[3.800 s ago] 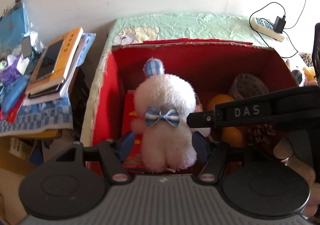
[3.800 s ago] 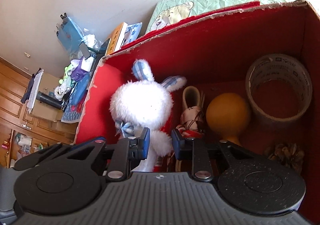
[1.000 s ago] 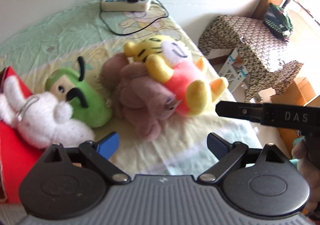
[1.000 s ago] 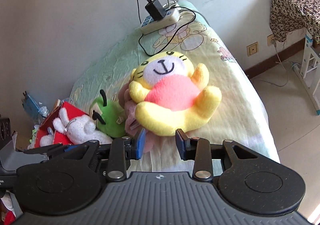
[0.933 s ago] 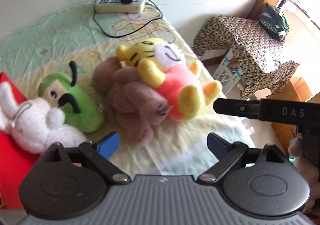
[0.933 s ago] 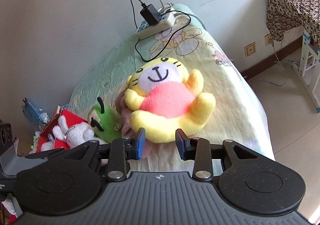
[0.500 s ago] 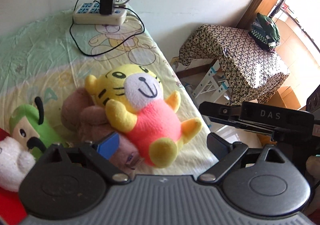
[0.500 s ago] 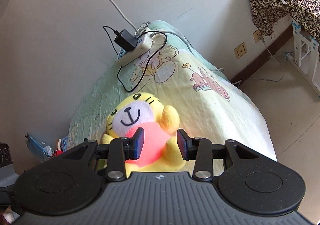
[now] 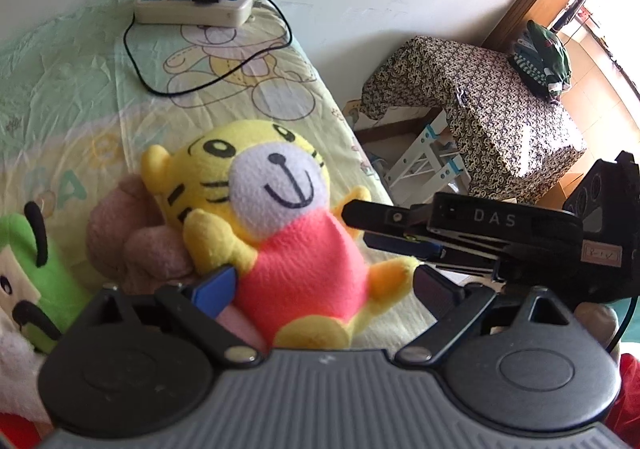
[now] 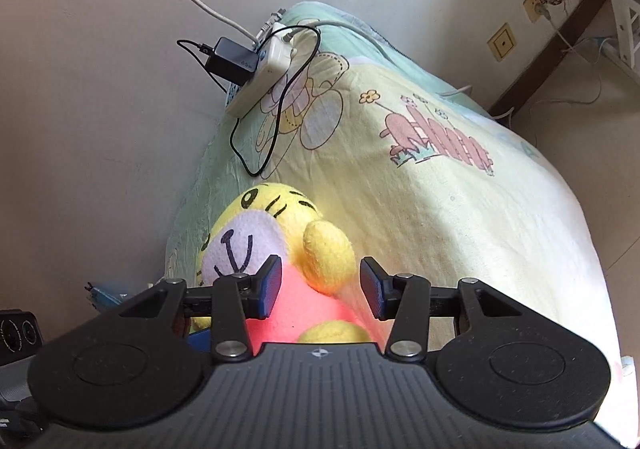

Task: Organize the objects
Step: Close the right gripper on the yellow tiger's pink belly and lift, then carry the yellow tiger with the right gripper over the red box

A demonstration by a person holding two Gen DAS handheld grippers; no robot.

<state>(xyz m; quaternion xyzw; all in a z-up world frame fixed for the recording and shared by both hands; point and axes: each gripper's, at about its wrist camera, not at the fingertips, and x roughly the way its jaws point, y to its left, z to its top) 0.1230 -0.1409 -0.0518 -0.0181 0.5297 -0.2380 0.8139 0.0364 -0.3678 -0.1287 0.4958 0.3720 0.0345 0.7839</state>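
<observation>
A yellow tiger plush (image 9: 280,217) in a pink shirt lies on the bed, leaning on a brown plush (image 9: 132,233). My left gripper (image 9: 324,287) is open and wide, its blue pads on either side of the tiger's pink body without squeezing it. My right gripper (image 10: 320,287) comes in from the right, also seen as the black fingers of the right gripper (image 9: 380,229) by the tiger's shoulder. Its jaws are opening, and the tiger plush (image 10: 328,261) has one yellow paw loose between the pads.
A green plush (image 9: 28,269) and a white plush (image 9: 16,369) lie at the left. A power strip (image 9: 192,5) with a charger and cables sits at the bed's far end by the wall. Past the bed edge stand a cloth-covered table (image 9: 480,109) and a white stool (image 9: 424,161).
Both grippers have left the red box and closed in on the yellow tiger plush, which now fills the views. The right jaws have spread wider. The left jaws stay wide.
</observation>
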